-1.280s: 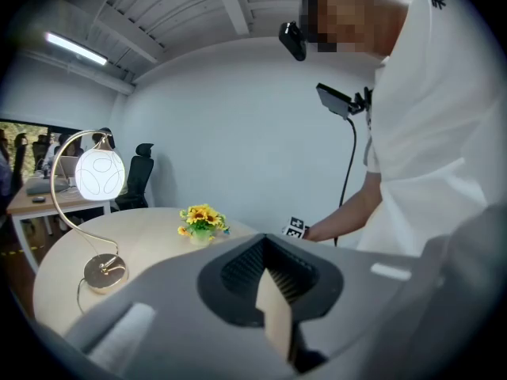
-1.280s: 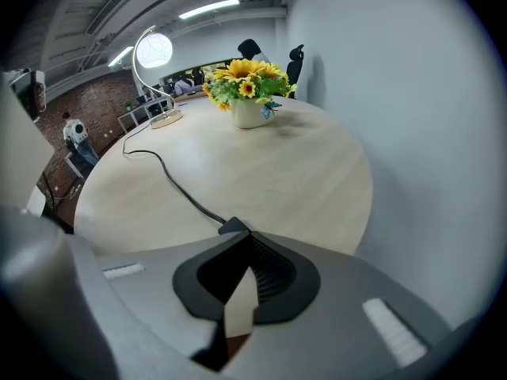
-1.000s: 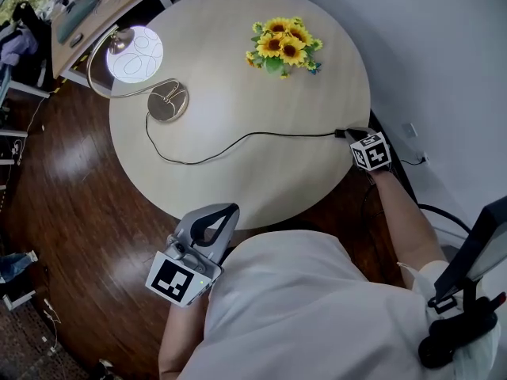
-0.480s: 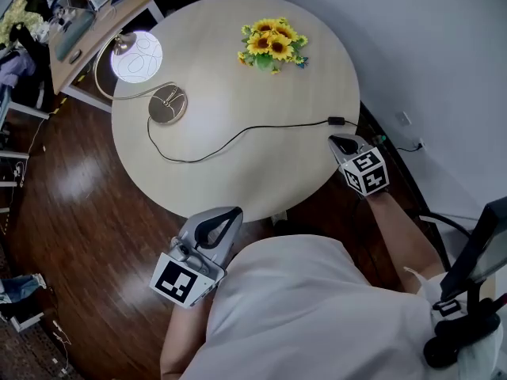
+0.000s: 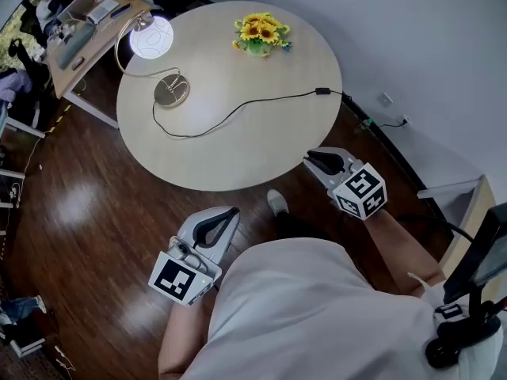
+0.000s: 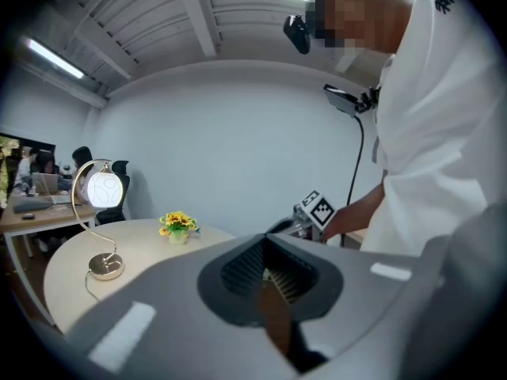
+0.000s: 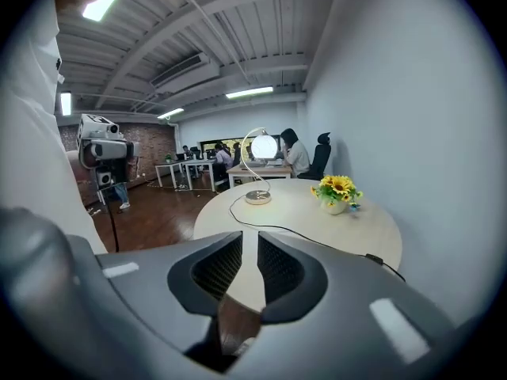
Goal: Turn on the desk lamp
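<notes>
The desk lamp stands at the round table's [image 5: 238,157] far left, its globe [image 5: 150,38] lit and its round base [image 5: 171,92] on the top. A black cord [image 5: 238,111] runs from it to an inline switch [image 5: 323,92] near the right rim. My right gripper [image 5: 310,158] hovers off the table's near right edge, well short of the switch, with a narrow gap between its jaws and nothing in them. My left gripper [image 5: 228,211] hangs low by my body, shut and empty. The right gripper view shows lamp [image 7: 264,145] and switch [image 7: 371,259] ahead.
A pot of sunflowers [image 5: 257,32] sits at the table's far side. Cluttered desks [image 5: 79,18] stand beyond the lamp. A wall socket [image 5: 384,100] and plug lead are to the right. A camera on a tripod [image 7: 103,153] stands on the wood floor.
My right gripper has pulled back from the switch at the table's rim toward my body. I have stepped away from the table. The lamp stays lit and the left gripper holds still.
</notes>
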